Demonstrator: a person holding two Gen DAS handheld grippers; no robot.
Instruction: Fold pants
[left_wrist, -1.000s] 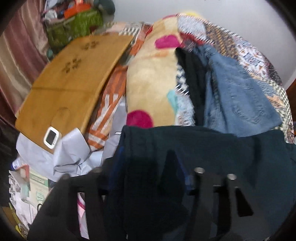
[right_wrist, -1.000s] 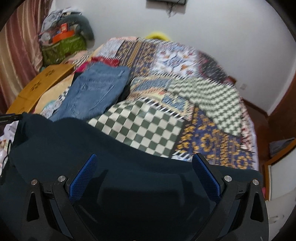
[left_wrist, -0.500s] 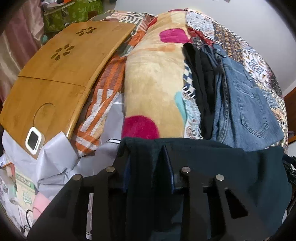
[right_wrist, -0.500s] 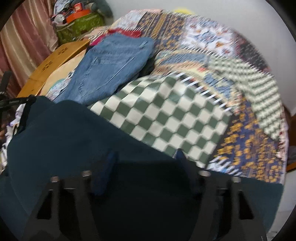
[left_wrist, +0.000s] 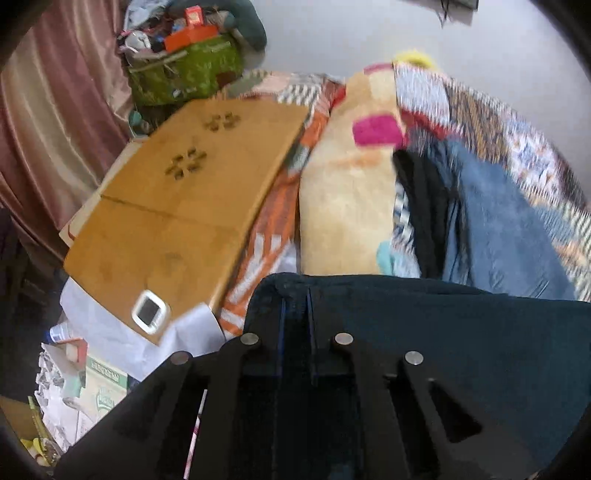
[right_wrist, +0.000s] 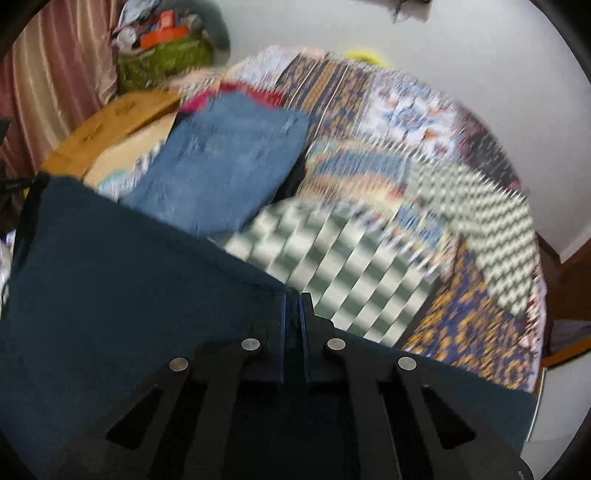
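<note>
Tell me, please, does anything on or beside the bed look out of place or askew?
Nothing looks damaged or spilled. Both grippers, left gripper and right gripper, are shut on the dark teal pants. The wooden lap tray lies tilted on cluttered bedding, and the folded jeans sit slightly askew.

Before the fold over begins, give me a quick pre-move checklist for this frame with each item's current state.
1. left gripper shut on the dark pants edge: ok.
2. right gripper shut on the same pants: ok.
3. Edge between the two grips taut: cannot tell, frames blurred.
4. Patchwork bedspread ahead bare for laying down: ok.
5. Folded jeans apart from the dark pants: cannot tell, edges overlap in view.
6. Wooden lap desk out of the fold path: ok.
</note>
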